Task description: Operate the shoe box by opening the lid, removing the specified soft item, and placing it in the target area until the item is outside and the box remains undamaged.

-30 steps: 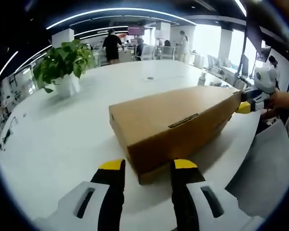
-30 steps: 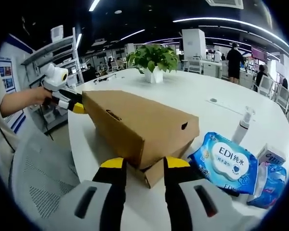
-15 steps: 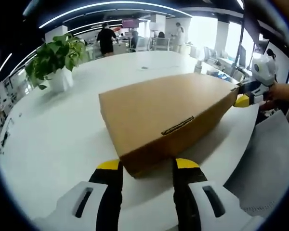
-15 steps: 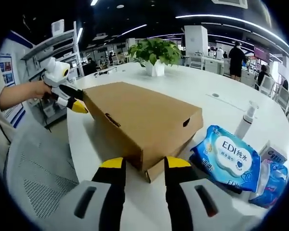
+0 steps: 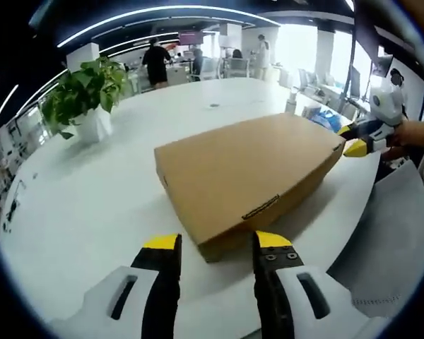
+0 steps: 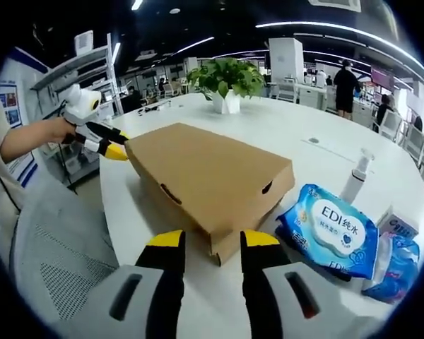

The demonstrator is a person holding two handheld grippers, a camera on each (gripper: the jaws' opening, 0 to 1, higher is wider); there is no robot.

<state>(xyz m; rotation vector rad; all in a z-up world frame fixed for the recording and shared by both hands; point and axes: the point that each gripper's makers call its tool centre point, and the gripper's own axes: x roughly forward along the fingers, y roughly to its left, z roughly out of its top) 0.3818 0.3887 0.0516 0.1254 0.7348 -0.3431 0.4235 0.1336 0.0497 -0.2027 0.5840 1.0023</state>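
A brown shoe box (image 5: 246, 174) lies closed at the centre of the left gripper view on a white table (image 5: 92, 198). The left gripper (image 5: 215, 244), jaws parted and grasping nothing, flanks the near corner at lower centre. In the right gripper view the right gripper (image 6: 207, 240) also stands released at the box's (image 6: 208, 176) corner. A blue wipes pack (image 6: 332, 227) lies at right, possibly touching the box. A potted plant (image 6: 227, 83) sits at upper centre
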